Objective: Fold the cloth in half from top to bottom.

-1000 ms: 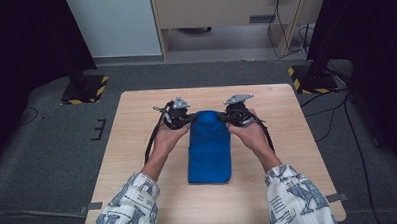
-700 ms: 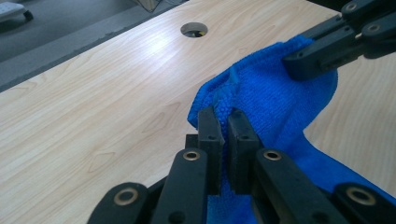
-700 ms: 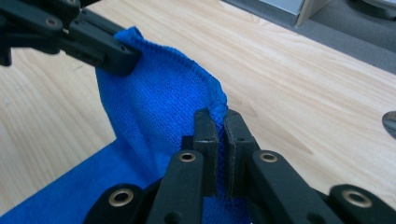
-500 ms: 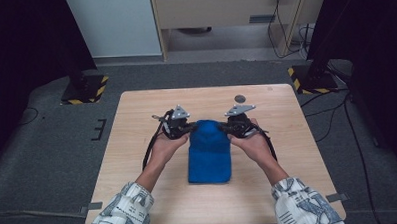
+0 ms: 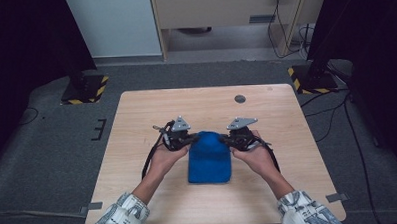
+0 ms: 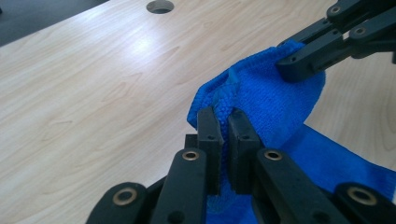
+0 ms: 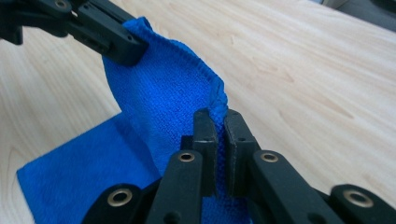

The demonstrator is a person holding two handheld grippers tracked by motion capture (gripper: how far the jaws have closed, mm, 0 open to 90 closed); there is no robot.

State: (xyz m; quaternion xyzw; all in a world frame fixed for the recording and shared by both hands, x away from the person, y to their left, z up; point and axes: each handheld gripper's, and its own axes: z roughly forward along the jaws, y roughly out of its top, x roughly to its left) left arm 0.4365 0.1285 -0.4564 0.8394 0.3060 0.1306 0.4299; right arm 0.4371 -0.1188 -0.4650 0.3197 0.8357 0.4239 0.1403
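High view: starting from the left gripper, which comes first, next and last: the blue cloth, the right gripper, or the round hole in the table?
1. blue cloth: pinched by the left gripper, touching.
2. right gripper: across the cloth, on its other side.
3. round hole: far side of the table.

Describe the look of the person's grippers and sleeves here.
Both the left gripper and right gripper are black, with linked jaws, brass-coloured pivot rings, a grey three-cornered plate on top and a trailing black cable. The sleeves are pale with a dark print.

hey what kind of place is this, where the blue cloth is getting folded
Probably a lab or recording setup, not a home: a bare wooden table on grey carpet, black stands with hazard-striped bases, loose cables, and handheld grippers.
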